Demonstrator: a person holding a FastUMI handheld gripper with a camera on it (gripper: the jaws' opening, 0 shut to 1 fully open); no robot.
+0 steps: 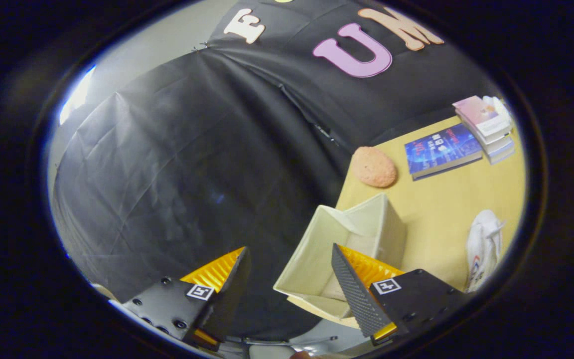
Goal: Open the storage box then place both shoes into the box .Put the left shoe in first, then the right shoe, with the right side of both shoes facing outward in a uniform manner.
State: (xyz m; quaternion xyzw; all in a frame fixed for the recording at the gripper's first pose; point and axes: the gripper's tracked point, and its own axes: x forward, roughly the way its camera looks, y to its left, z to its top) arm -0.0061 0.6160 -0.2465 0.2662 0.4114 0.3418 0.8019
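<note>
A cream fabric storage box (pixel 317 249) stands open-topped on the wooden table (pixel 441 199), at its near corner, partly behind my right finger. One white shoe (pixel 484 249) lies on the table to the right of the box, beyond that finger. My gripper (pixel 289 254) is open, its fingers wide apart with nothing between them. It is held tilted, above and to the left of the box, with the left finger out past the table's edge in front of the black cloth wall.
A round orange cushion-like object (pixel 373 167) lies at the table's far corner beyond the box. A blue book (pixel 442 149) and a stack of books (pixel 486 127) sit farther right. Black cloth (pixel 192 164) hangs to the left of the table.
</note>
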